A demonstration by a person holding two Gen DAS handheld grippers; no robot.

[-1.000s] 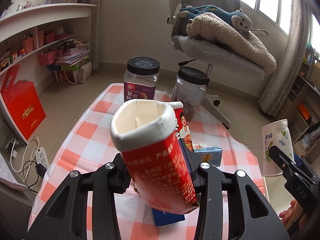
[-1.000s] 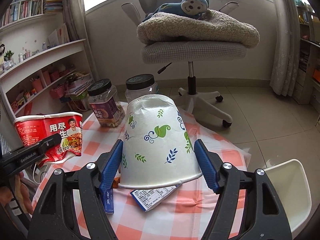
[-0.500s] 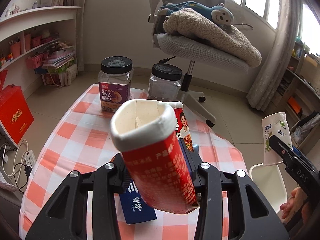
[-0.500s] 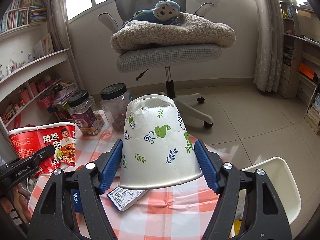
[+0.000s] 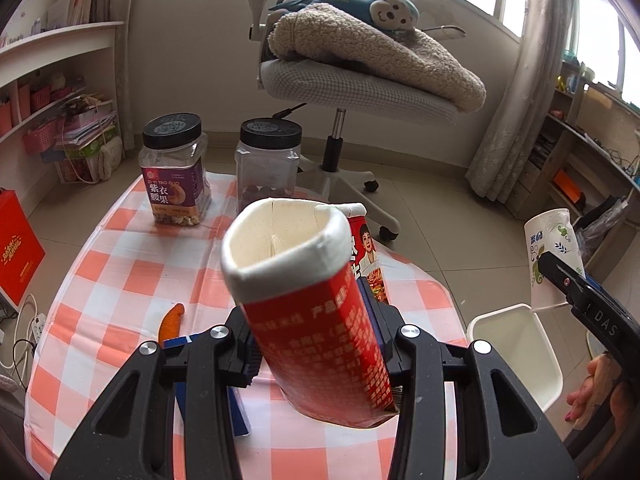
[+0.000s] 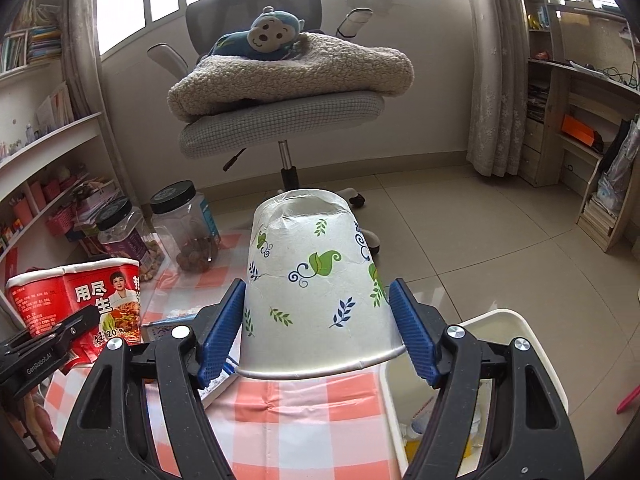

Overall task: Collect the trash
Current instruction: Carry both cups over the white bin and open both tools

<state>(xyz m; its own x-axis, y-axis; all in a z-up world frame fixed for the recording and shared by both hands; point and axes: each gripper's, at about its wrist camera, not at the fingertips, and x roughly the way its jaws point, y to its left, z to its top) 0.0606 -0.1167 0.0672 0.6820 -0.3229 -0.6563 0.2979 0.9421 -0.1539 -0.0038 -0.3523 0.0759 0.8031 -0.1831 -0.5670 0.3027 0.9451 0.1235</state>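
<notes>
I've got both loaded, mid-carry to bin (image 6: 516, 320). L gripper (image 5: 316, 344) clamped on red noodle cup (image 5: 316, 320), squashed, over the table (image 5: 132, 280). R gripper (image 6: 320, 332) clamped on white paper cup (image 6: 320, 280), upside down, at bin's edge. Next: R over bin opening, release, then L. More trash left on table.

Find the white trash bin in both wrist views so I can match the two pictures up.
Left wrist view: the white trash bin sits at lower right, beyond the table edge, below the right gripper and its paper cup.
Right wrist view: it is at bottom right, partly behind the gripper's right-side finger, with some scraps inside.
Shared landmark: the office chair carrying the monkey plush, upper centre in both.
</notes>
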